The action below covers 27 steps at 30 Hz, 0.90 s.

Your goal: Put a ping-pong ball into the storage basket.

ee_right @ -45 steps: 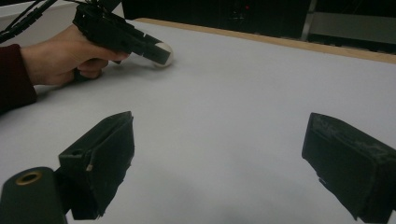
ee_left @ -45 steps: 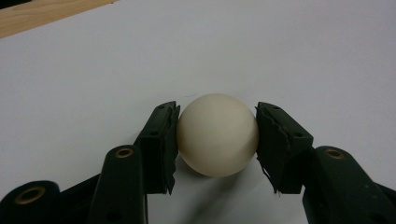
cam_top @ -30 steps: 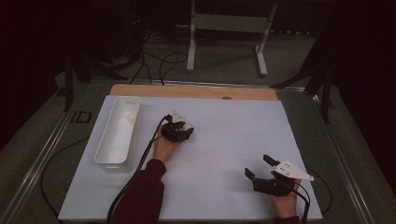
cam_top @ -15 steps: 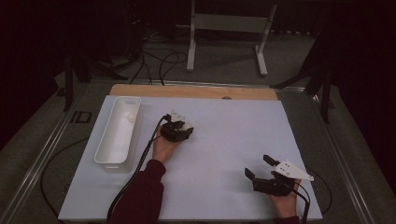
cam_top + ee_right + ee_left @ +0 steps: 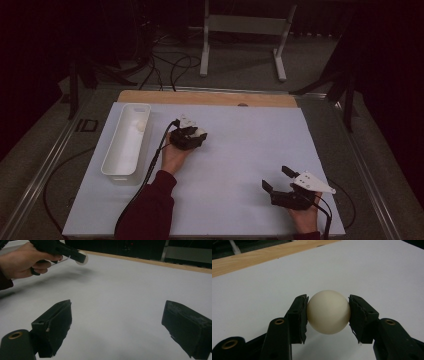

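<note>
Your left gripper (image 5: 328, 315) has its two black jaws closed on a smooth, cream-white ball (image 5: 328, 312), one pad pressed against each side, and the grip looks centred. In the high view that gripper (image 5: 192, 136) sits over the middle-left of the large white sheet covering the table (image 5: 250, 150), just to the right of the long white rectangular plastic tray (image 5: 114, 165). From the right gripper view the ball (image 5: 81, 258) appears to hang clear of the sheet, with a soft shadow beneath it, though the angle is low and I can't be sure of the gap.

So the pick looks done: the ball is in hand. What is left, as I judge it, is the carry to the tray beside you and the release. A pale rounded thing (image 5: 140, 124) already lies at the tray's far end; it may be another ball, but it is too small to tell.

Your right gripper (image 5: 278, 181) rests near the front right corner of the sheet, jaws spread wide with nothing between them.
</note>
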### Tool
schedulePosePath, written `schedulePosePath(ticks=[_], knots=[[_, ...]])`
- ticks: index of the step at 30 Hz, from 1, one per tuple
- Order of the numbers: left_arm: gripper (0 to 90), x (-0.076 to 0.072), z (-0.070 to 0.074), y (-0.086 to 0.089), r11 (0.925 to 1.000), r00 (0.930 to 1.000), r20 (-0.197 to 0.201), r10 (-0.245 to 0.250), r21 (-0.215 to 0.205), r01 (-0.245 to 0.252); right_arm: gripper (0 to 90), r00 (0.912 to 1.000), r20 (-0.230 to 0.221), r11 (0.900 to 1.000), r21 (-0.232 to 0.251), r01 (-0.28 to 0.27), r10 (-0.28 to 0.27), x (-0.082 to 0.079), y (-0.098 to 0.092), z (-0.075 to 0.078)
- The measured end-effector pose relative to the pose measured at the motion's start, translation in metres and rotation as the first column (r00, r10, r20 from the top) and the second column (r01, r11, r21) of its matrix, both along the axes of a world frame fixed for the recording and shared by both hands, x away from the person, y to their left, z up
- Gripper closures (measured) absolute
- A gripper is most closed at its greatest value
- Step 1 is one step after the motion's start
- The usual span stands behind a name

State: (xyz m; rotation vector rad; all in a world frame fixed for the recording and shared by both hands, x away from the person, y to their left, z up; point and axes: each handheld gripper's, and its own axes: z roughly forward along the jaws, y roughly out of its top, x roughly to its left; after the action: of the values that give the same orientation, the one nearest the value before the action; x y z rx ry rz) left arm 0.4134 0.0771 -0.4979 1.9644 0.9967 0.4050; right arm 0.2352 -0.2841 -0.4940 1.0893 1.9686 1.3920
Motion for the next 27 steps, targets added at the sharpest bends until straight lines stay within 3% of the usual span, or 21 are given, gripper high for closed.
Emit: schedulePosePath(ticks=[27], knots=[[51.7,-0.017,0.031,-0.002,0.9981,0.9985,0.036,-0.041,-0.045,0.043,9.1,1.0000,0.002,1.000,0.001,0.001,-0.001,0.000,0.000,0.000]])
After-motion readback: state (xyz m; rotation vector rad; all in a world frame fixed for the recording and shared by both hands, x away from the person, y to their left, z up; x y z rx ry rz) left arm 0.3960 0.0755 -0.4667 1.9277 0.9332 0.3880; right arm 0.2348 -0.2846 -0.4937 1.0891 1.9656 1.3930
